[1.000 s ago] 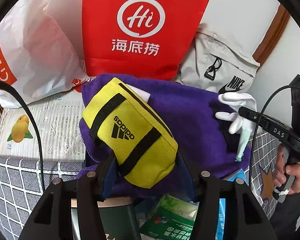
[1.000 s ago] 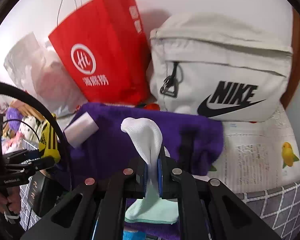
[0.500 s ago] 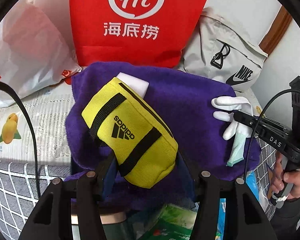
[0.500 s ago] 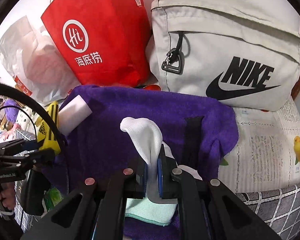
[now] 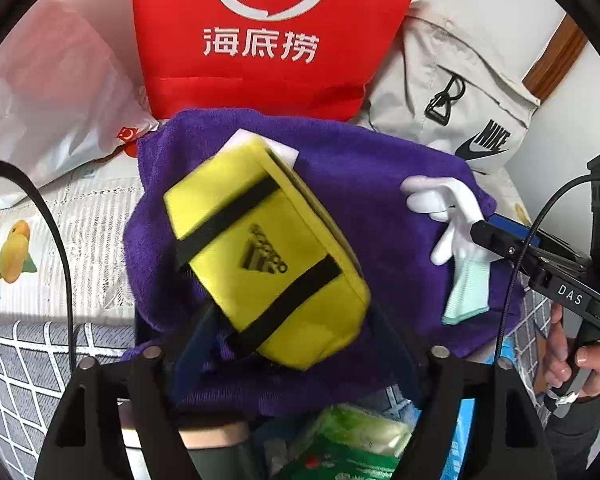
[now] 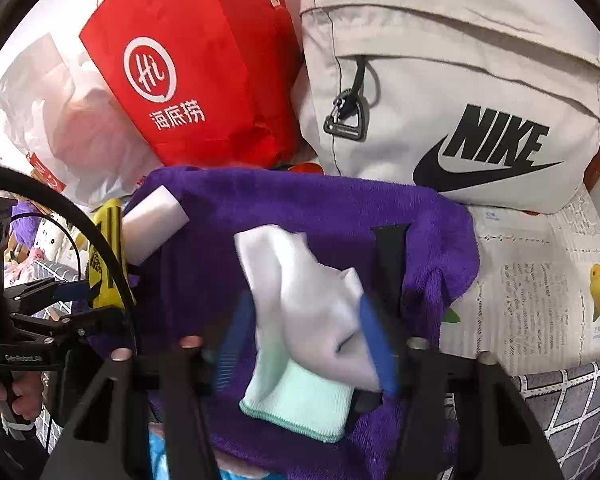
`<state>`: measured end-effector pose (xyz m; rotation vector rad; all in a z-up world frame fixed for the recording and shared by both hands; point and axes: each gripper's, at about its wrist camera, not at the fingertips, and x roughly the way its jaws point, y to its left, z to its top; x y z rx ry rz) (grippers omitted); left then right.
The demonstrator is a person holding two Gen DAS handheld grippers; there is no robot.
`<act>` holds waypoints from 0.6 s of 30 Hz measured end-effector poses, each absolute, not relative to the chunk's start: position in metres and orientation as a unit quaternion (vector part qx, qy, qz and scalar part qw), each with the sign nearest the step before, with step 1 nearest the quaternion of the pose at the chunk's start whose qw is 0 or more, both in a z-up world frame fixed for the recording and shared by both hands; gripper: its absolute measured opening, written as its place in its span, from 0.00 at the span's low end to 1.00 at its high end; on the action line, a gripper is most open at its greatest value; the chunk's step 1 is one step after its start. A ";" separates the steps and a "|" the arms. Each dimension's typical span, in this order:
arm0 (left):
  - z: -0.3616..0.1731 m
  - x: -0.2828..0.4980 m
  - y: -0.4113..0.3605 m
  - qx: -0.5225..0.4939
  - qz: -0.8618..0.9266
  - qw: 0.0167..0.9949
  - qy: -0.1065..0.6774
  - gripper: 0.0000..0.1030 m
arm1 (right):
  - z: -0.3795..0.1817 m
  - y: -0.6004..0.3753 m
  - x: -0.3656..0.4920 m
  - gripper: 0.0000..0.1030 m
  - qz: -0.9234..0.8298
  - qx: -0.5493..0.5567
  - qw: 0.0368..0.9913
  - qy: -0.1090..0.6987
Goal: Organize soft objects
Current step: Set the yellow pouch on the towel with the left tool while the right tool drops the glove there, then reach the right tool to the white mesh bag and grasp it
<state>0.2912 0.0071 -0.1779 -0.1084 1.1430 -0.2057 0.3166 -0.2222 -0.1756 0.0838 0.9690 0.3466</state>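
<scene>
A yellow Adidas pouch (image 5: 268, 256) lies tilted and blurred on the purple towel (image 5: 380, 184), between the fingers of my left gripper (image 5: 296, 328). That gripper's jaws are opening and the pads stand off the pouch. A white glove with a mint cuff (image 6: 300, 300) has slumped onto the purple towel (image 6: 300, 200) between the blue pads of my right gripper (image 6: 304, 336), whose jaws are opening too. The glove (image 5: 456, 236) and right gripper (image 5: 496, 236) show at the right of the left wrist view. A white block (image 6: 156, 220) rests on the towel beside the pouch.
Behind the towel stand a red paper bag (image 5: 268, 40), a grey Nike bag (image 6: 460, 92) and a white plastic bag (image 5: 52, 92). A printed sheet with fruit pictures (image 6: 540, 280) covers the surface. Grid-patterned fabric (image 5: 28, 368) runs along the front. Green packets (image 5: 352, 448) lie below the towel.
Both grippers have sunk toward the towel and spread their jaws. The pouch has slipped loose and tipped. The glove has dropped from the pinch and flopped onto the towel.
</scene>
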 end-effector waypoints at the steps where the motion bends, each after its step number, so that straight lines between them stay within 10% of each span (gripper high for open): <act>1: -0.175 0.290 0.008 -0.053 -0.099 0.835 0.539 0.82 | -0.174 -0.222 0.315 0.58 0.168 0.043 0.871 0.459; 18: -0.119 0.229 0.029 -0.019 -0.035 0.902 0.431 0.83 | -0.128 -0.252 0.242 0.58 0.163 0.041 0.888 0.429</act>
